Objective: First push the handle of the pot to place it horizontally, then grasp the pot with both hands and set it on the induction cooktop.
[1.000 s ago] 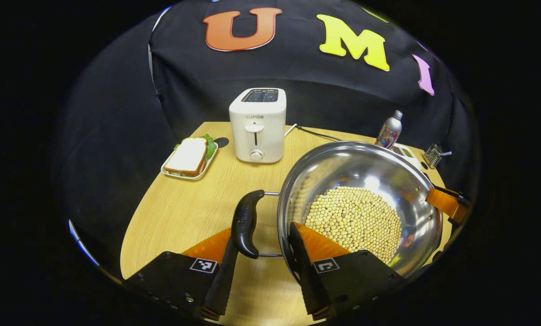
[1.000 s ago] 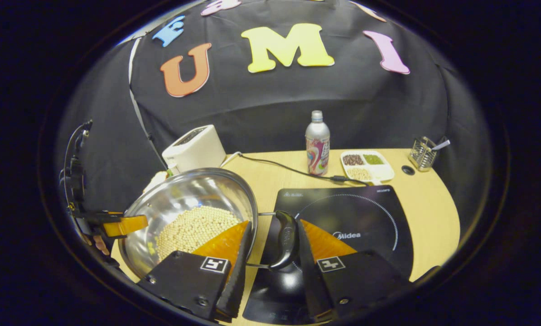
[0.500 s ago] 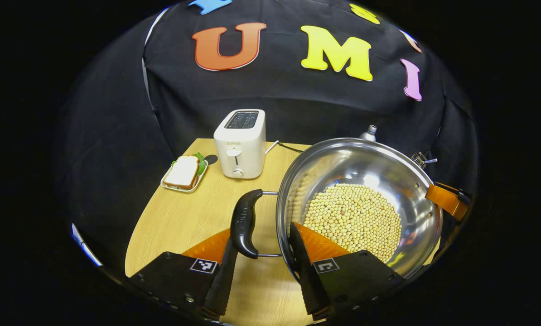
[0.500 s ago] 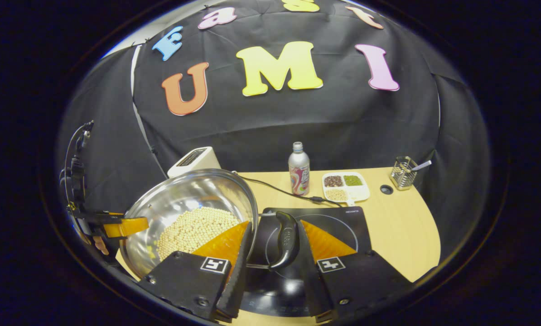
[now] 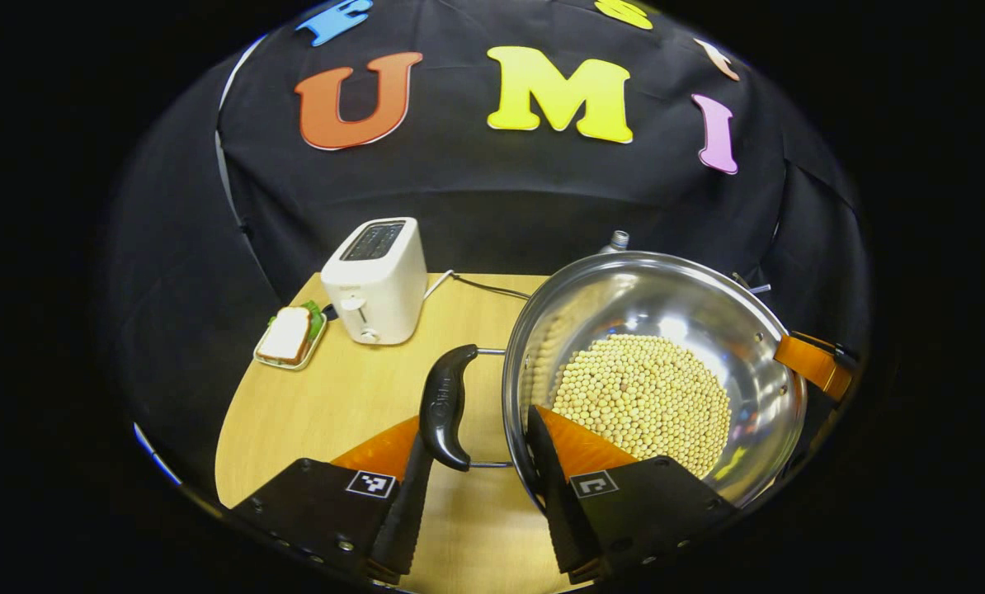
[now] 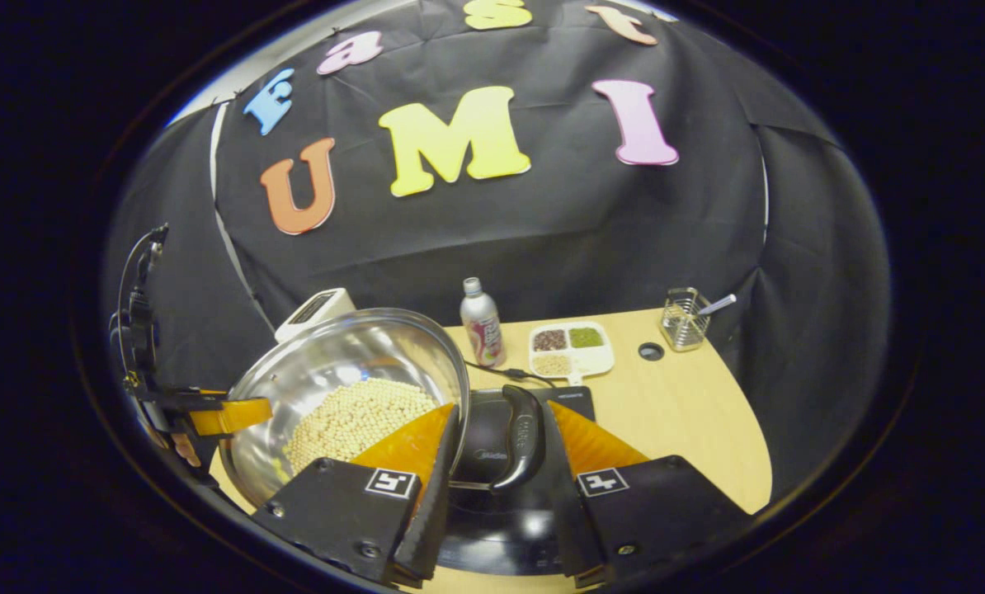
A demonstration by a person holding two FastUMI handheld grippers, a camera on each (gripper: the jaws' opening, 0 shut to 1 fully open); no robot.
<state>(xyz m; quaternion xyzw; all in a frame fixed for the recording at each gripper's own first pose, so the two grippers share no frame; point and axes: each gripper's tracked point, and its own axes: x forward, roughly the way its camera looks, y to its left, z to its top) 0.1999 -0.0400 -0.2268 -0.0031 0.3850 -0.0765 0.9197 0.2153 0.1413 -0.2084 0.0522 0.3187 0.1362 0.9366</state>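
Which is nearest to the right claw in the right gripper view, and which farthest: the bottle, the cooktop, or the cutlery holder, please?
1. Cooktop, just beyond the right claw.
2. Bottle, mid-table, behind the cooktop.
3. Cutlery holder, far right corner.

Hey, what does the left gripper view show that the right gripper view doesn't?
Left gripper view: a sandwich on a small white plate. Right gripper view: the black induction cooktop, a white divided tray of beans and a wire utensil holder. Both: the steel pot of pale beans and the white toaster.
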